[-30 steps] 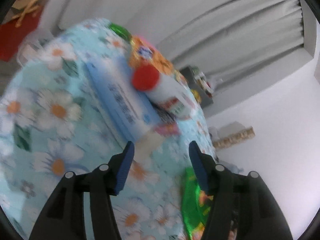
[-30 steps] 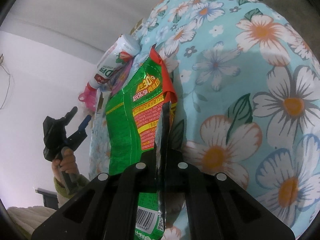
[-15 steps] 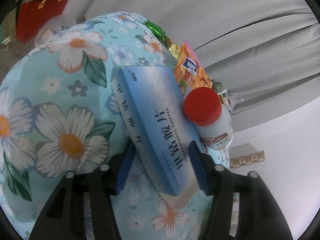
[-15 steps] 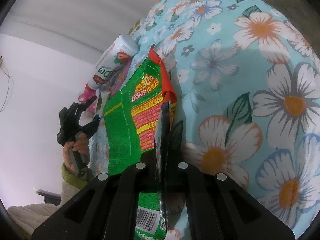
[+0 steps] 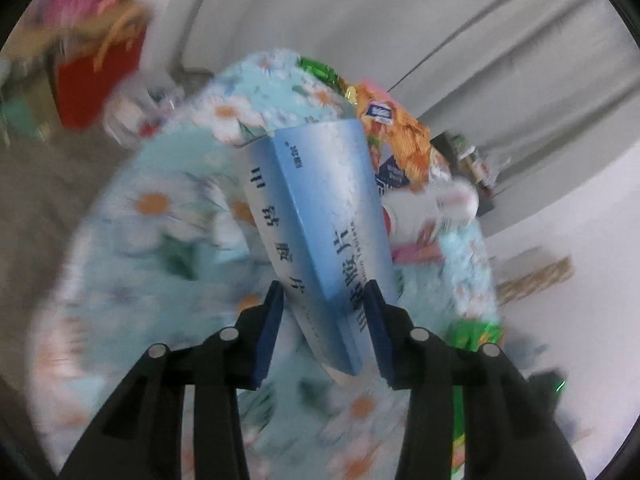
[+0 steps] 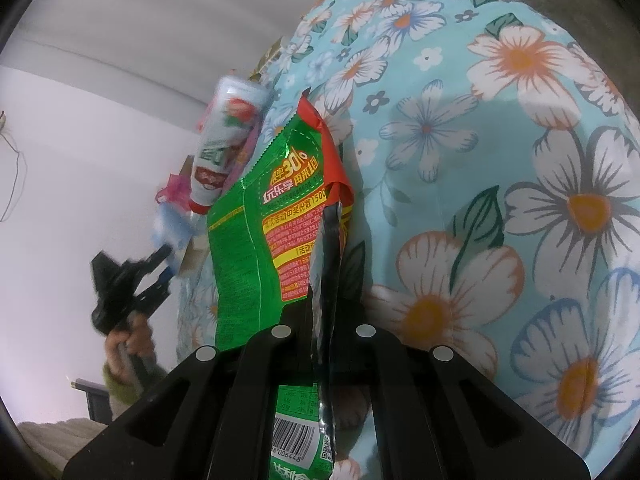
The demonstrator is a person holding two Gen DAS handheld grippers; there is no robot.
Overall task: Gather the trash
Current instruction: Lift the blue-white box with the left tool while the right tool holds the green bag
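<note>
My left gripper is shut on a blue medicine box, which is tilted up off the floral tablecloth. Behind the box lie an orange snack bag, a white bottle and a green wrapper. My right gripper is shut on a green snack bag, which hangs over the tablecloth. The white bottle lies beyond the bag. The left gripper and the hand that holds it show at the left of the right wrist view.
A red gift bag stands on the floor past the table's far edge. Grey curtains hang behind. A white wall is at one side. The green bag also shows in the left wrist view.
My left gripper has closed on the blue box and tipped it up off the cloth. The bottle has rolled away. The right gripper still holds the green bag.
</note>
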